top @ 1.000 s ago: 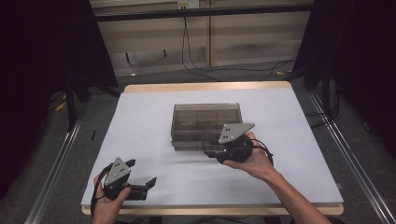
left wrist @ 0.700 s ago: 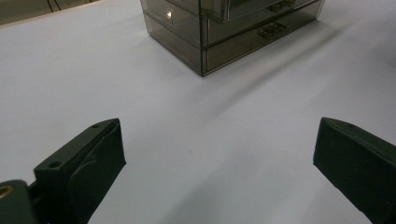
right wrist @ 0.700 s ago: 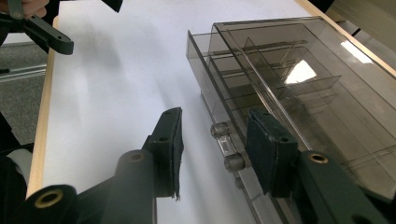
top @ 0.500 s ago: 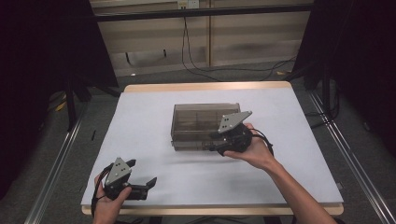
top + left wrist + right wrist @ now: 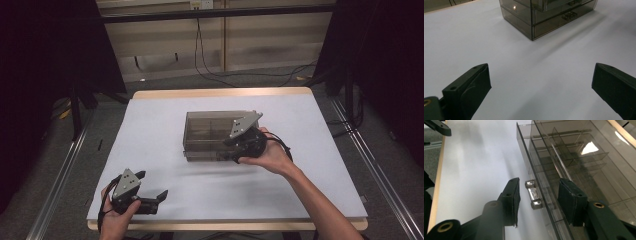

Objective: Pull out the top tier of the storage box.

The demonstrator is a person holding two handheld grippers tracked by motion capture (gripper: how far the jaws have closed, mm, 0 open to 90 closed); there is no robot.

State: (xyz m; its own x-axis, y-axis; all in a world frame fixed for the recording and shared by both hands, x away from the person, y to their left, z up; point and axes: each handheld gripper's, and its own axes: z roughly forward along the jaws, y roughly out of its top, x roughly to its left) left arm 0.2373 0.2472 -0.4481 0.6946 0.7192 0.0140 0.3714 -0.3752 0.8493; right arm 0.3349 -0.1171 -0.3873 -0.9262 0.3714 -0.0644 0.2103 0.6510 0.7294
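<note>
Smoked clear drawer box [image 5: 212, 134] stood near the middle of the white worktop [image 5: 160, 125]. Right gripper [image 5: 537, 195] sat at the box's near front face, toward its right end, the hand behind it. Its jaws had just been opening; they stood partly apart on either side of a small metal drawer handle [image 5: 533, 194], one pad out in front of the handle, the other over the box's clear top, neither pressing on the handle. Left gripper [image 5: 150, 192] lay well apart from the box, toward the near left corner of the worktop, jaws wide apart over bare surface, box ahead of them
</note>
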